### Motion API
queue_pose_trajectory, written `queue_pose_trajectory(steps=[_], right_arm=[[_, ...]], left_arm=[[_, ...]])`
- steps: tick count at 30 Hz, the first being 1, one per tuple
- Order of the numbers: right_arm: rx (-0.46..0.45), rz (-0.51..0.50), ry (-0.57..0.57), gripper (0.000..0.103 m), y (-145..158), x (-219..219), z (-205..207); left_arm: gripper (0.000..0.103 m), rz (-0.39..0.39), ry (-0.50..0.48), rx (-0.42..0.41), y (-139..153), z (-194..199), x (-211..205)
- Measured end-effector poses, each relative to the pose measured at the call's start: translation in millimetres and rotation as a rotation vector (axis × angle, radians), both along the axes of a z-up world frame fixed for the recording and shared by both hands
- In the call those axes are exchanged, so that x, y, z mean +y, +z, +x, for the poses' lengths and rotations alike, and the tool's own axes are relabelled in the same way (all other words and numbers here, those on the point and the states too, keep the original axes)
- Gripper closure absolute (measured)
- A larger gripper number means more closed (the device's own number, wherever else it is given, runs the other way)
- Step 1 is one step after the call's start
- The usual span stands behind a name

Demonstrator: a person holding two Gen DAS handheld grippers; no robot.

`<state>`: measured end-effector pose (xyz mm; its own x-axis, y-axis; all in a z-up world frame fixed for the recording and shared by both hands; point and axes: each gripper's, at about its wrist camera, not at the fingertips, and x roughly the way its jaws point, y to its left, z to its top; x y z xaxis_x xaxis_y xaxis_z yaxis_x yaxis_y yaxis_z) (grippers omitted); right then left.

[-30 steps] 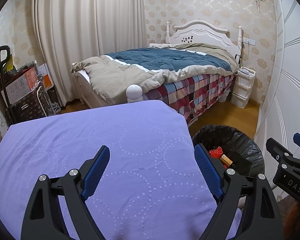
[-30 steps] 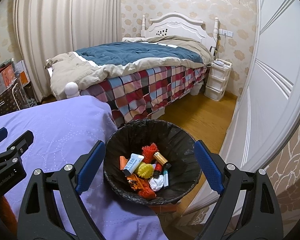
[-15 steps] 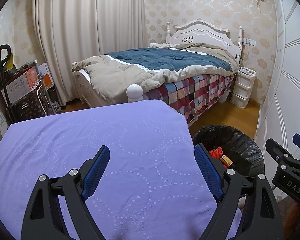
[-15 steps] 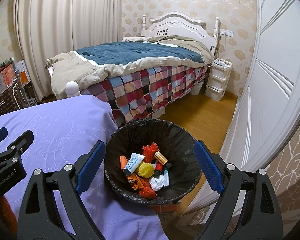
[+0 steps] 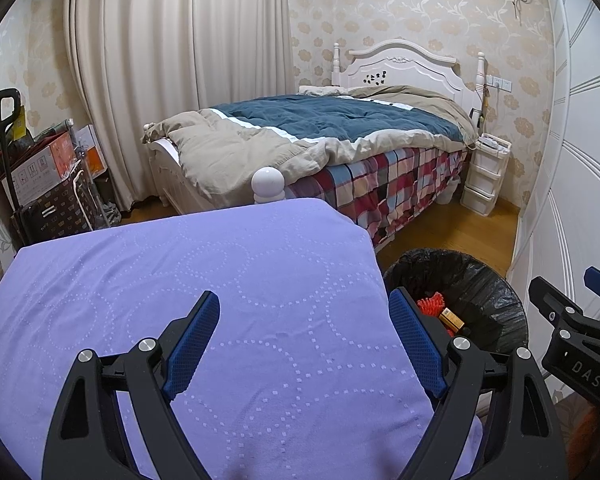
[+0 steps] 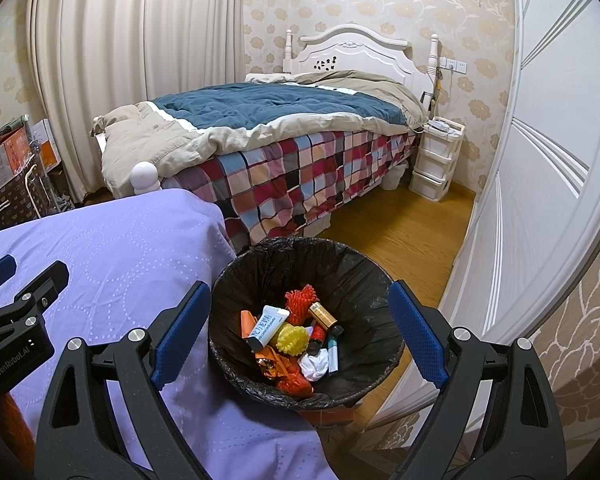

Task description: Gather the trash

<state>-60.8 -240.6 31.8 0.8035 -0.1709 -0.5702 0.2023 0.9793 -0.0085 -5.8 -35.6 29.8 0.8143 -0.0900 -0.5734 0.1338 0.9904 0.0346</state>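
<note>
A bin lined with a black bag (image 6: 364, 272) stands on the floor beside the purple-covered table (image 6: 132, 248). Inside lie several pieces of trash: a white tube (image 6: 269, 322), a yellow spiky ball (image 6: 293, 339), a red spiky ball (image 6: 300, 300), a battery (image 6: 323, 314), crumpled white paper (image 6: 314, 365) and orange wrappers (image 6: 284, 372). My right gripper (image 6: 300, 332) hangs open above the bin, nothing between its fingers. My left gripper (image 5: 304, 332) is open and empty over the purple cloth (image 5: 188, 272). The bin (image 5: 484, 296) shows at the right in the left wrist view.
A bed (image 6: 284, 136) with a plaid cover and blue quilt fills the room behind. A white drawer unit (image 6: 434, 160) stands by the headboard. White wardrobe doors (image 6: 532, 184) run along the right. Boxes and a trolley (image 5: 40, 176) sit at the left by the curtain.
</note>
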Motion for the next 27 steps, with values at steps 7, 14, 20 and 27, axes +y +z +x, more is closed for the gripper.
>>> queue_pose_trajectory(steps=[7,14,20,27], right_arm=[[-0.001,0.0,0.001,0.015,0.1,0.4,0.2],[-0.001,-0.001,0.0,0.015,0.4,0.4,0.4],[0.0,0.0,0.0,0.015,0.6,0.3,0.6],[0.0,-0.001,0.0,0.015,1.0,0.0,0.9]], left_arm=[[0.019,0.0,0.0,0.001,0.1,0.1,0.2],[0.019,0.0,0.0,0.001,0.4,0.2,0.3],[0.019,-0.002,0.0,0.003,0.8,-0.2,0.6],[0.019,0.001,-0.006,-0.002,-0.5,-2.0,-0.2]])
